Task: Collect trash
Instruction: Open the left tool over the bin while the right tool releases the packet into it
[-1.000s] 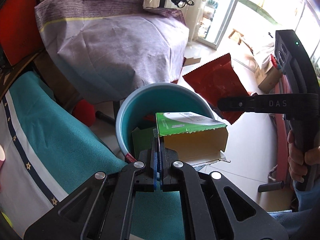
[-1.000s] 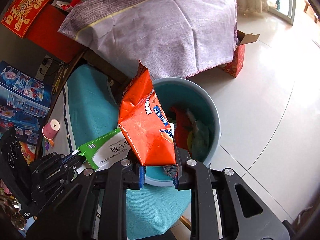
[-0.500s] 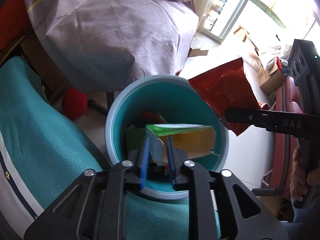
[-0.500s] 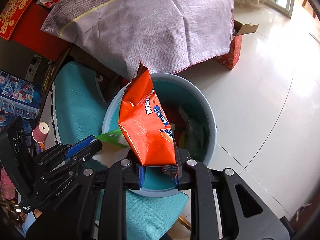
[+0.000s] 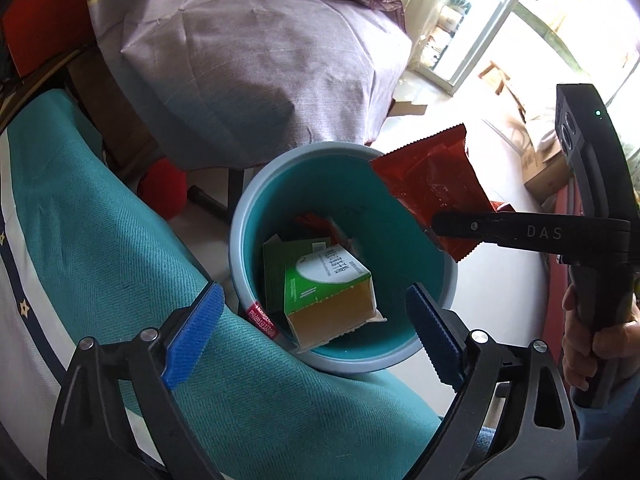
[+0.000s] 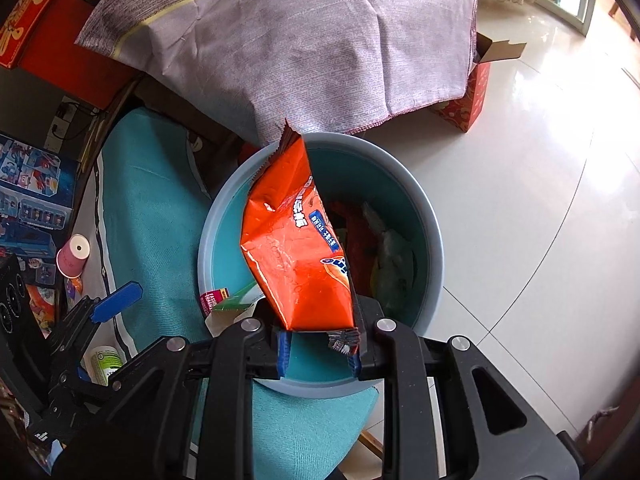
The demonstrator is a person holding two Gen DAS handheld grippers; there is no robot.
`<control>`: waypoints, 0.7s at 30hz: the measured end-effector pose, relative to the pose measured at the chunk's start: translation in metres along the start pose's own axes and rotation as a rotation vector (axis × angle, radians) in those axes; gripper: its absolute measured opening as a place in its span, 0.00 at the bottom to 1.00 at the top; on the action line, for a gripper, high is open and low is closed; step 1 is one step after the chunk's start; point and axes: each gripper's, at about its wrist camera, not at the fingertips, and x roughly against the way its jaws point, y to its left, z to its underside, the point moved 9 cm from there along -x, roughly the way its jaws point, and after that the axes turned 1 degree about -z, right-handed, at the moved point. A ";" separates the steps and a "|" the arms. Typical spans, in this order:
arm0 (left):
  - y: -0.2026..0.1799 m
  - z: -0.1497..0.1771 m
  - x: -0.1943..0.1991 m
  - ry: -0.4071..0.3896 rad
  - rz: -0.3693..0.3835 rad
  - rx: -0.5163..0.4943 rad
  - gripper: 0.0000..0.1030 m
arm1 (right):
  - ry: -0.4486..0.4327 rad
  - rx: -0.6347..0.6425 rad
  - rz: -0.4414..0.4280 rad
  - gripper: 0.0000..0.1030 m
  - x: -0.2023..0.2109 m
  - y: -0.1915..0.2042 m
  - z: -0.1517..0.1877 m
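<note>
A teal bin [image 5: 240, 236] is set on white floor tiles [image 6: 520, 208] beside a teal-clothed bench [image 5: 100, 248] — left gripper [image 5: 316, 336] jaws opening wide, empty; right gripper [image 6: 320, 350] jaws opening, the orange bag [image 6: 296, 248] between them.

Daylight floods in from the tall glass window [image 5: 500, 20], blown out white; glossy white floor tiles [image 6: 540, 200] beside it glare, fisheye edges curve dark.

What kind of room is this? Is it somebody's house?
Probably a lived-in room at home, with a glossy tiled floor, a cloth-draped table, toy boxes stacked at the side, and a teal trash bin beside a teal seat cover.
</note>
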 end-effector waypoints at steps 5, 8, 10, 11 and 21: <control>0.002 0.003 0.003 0.010 0.016 0.022 0.91 | 0.005 0.025 0.013 0.57 -0.001 0.008 0.002; 0.003 0.006 0.008 0.004 0.018 0.025 0.92 | 0.003 0.024 0.022 0.65 -0.001 0.010 0.003; 0.004 0.007 0.011 0.000 0.019 0.026 0.93 | 0.008 0.019 0.022 0.71 -0.001 0.011 0.005; 0.004 0.008 0.012 -0.001 0.020 0.027 0.93 | 0.009 0.020 0.023 0.72 -0.001 0.012 0.006; 0.014 0.018 0.034 -0.031 0.028 0.058 0.94 | 0.024 0.033 0.030 0.74 0.005 0.031 0.020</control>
